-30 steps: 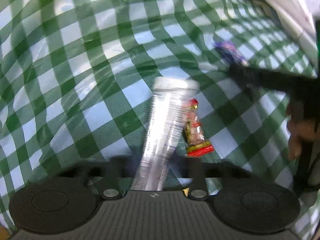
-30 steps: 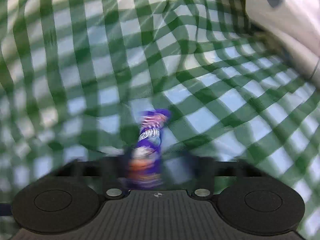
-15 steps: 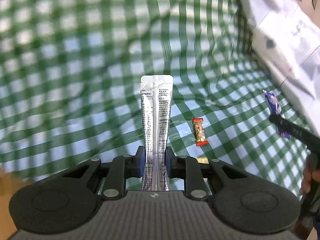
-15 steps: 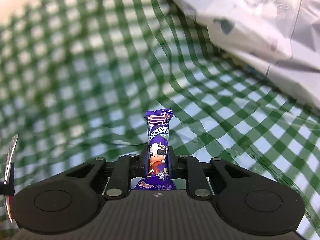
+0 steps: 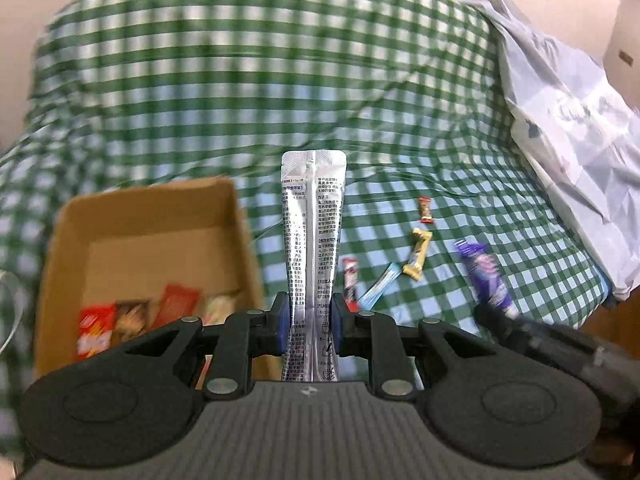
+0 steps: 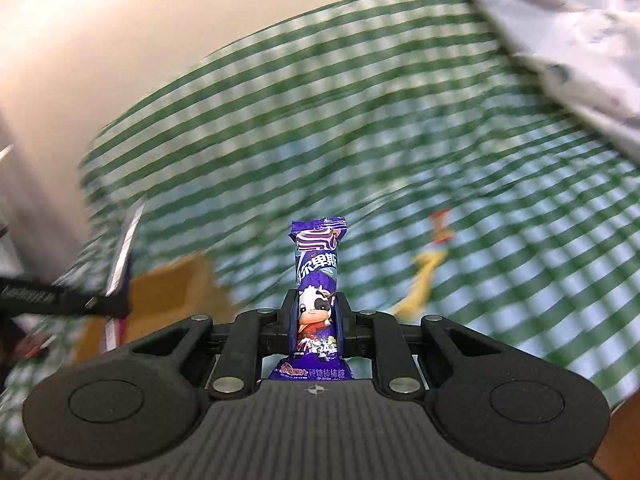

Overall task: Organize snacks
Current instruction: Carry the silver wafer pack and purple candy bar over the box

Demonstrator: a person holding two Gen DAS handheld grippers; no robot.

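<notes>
The left gripper (image 5: 308,322) is squeezing a long silver packet (image 5: 312,240), held up above the green checked cloth (image 5: 240,80). The right gripper (image 6: 317,316) is squeezing a purple lollipop wrapper (image 6: 317,276) the same way. Both snacks stick up so they can probably drop into the cardboard box (image 5: 240,216), which sits close by with red packets (image 5: 96,330) inside. More small snacks (image 5: 418,256) wait on the cloth.
</notes>
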